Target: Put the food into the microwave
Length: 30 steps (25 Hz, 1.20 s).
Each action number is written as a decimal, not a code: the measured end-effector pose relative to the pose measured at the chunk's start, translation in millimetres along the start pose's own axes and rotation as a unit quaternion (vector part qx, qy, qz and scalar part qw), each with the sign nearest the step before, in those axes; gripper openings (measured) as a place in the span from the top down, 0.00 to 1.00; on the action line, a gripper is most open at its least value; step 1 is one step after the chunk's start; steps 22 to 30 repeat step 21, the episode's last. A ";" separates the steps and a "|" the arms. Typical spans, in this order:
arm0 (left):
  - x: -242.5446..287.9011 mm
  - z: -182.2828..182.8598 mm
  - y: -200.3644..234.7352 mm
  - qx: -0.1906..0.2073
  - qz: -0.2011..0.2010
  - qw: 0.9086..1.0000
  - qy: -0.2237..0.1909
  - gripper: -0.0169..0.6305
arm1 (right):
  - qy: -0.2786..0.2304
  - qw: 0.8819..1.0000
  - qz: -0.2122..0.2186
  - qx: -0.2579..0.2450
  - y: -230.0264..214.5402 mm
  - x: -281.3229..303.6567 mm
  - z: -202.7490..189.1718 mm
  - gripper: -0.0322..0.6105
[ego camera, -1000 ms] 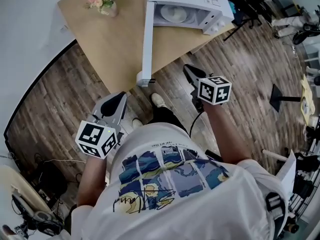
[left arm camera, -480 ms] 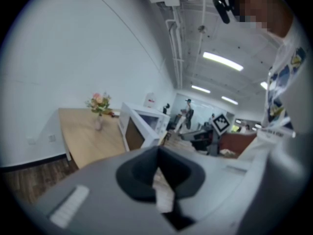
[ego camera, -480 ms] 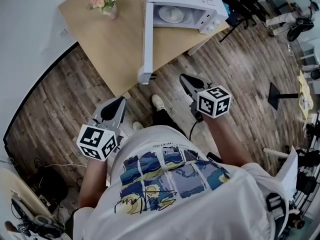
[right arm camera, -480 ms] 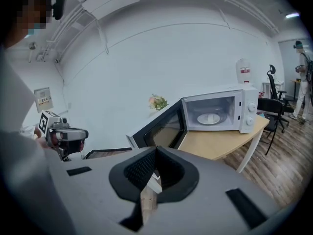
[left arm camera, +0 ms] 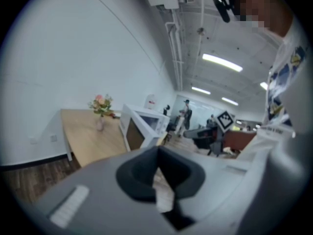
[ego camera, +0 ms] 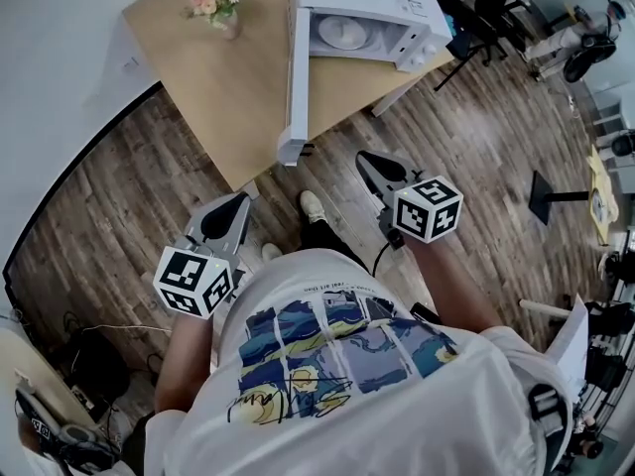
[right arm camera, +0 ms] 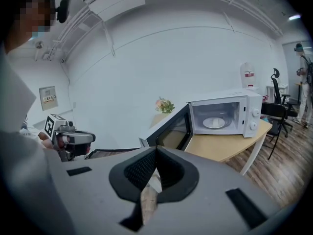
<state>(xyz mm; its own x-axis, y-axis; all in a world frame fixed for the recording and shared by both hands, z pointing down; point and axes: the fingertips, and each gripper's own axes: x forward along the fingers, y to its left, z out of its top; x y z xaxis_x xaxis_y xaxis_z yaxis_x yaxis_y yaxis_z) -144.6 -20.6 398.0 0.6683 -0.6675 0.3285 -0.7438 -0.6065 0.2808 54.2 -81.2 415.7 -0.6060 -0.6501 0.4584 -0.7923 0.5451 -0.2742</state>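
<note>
The white microwave [ego camera: 372,8] stands on the wooden table [ego camera: 228,87] with its door [ego camera: 296,77] swung wide open. Inside it lies a white round plate [ego camera: 342,33], also visible in the right gripper view [right arm camera: 214,123]; I cannot tell what is on the plate. My left gripper [ego camera: 238,198] is held over the floor in front of the table's corner, shut and empty. My right gripper [ego camera: 365,159] hangs short of the open door, also shut and empty. Each gripper shows in the other's view: right gripper [left arm camera: 215,131], left gripper [right arm camera: 73,140].
A vase of pink flowers [ego camera: 216,3] stands on the table left of the microwave. Wood-plank floor [ego camera: 129,186] lies between me and the table. An office chair [ego camera: 486,18] and a black stand base [ego camera: 551,198] are off to the right.
The right gripper has lifted a little and drawn back toward my body. The left gripper has shifted slightly. Both stayed shut and empty.
</note>
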 end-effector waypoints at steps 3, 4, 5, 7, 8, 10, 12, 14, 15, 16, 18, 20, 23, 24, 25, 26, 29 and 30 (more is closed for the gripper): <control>-5.9 -4.6 0.4 -0.003 0.005 1.000 0.001 0.96 | -0.001 1.000 0.005 -0.007 6.5 -0.4 0.3 0.94; -7.1 -6.0 0.9 -0.005 0.007 1.000 0.001 0.96 | -0.001 1.000 0.005 -0.009 7.7 -0.5 0.3 0.94; -8.2 -7.5 1.6 -0.006 0.008 1.000 0.001 0.96 | 0.000 1.000 0.006 -0.010 8.8 -0.4 0.2 0.94; -10.2 -11.1 3.7 -0.010 0.011 1.000 0.003 0.96 | 0.001 1.000 0.008 -0.012 11.5 0.3 -0.3 0.94; -10.8 -13.0 4.8 -0.012 0.013 1.000 0.004 0.96 | 0.002 1.000 0.009 -0.014 12.7 0.7 -0.8 0.94; -10.7 -16.5 5.8 -0.015 0.017 1.000 0.006 0.96 | 0.004 1.000 0.013 -0.017 13.9 0.7 -1.3 0.94; -8.8 -19.6 5.5 -0.017 0.024 1.000 0.008 0.96 | 0.007 0.999 0.020 -0.024 13.6 0.3 -0.8 0.94; -6.0 -22.9 6.3 -0.018 0.037 0.999 0.010 0.96 | 0.010 0.999 0.032 -0.036 12.3 2.7 0.6 0.94; -4.3 -24.6 6.7 -0.019 0.047 0.999 0.011 0.96 | 0.012 0.998 0.040 -0.044 11.3 4.4 1.3 0.94; -1.7 -26.2 6.1 -0.019 0.055 0.998 0.013 0.96 | 0.016 0.997 0.046 -0.052 9.5 4.8 1.4 0.94; 8.3 -27.7 1.0 -0.018 0.060 0.998 0.019 0.96 | 0.024 0.997 0.048 -0.063 1.4 -1.7 -0.1 0.94; 22.2 -26.1 -6.1 -0.016 0.055 0.998 0.026 0.96 | 0.032 0.996 0.038 -0.072 -10.8 -13.3 -1.3 0.94; 29.4 -24.6 -9.6 -0.015 0.052 0.998 0.028 0.96 | 0.035 0.996 0.031 -0.077 -17.2 -19.4 -1.6 0.94; 29.4 -24.6 -9.6 -0.015 0.052 0.998 0.028 0.96 | 0.035 0.996 0.031 -0.077 -17.2 -19.4 -1.6 0.94; 29.4 -24.6 -9.6 -0.015 0.052 0.998 0.028 0.96 | 0.035 0.996 0.031 -0.077 -17.2 -19.4 -1.6 0.94; 29.4 -24.6 -9.6 -0.015 0.052 0.998 0.028 0.96 | 0.035 0.996 0.031 -0.077 -17.2 -19.4 -1.6 0.94; 29.4 -24.6 -9.6 -0.015 0.052 0.998 0.028 0.96 | 0.035 0.996 0.031 -0.077 -17.2 -19.4 -1.6 0.94; 29.4 -24.6 -9.6 -0.015 0.052 0.998 0.028 0.96 | 0.035 0.996 0.031 -0.077 -17.2 -19.4 -1.6 0.94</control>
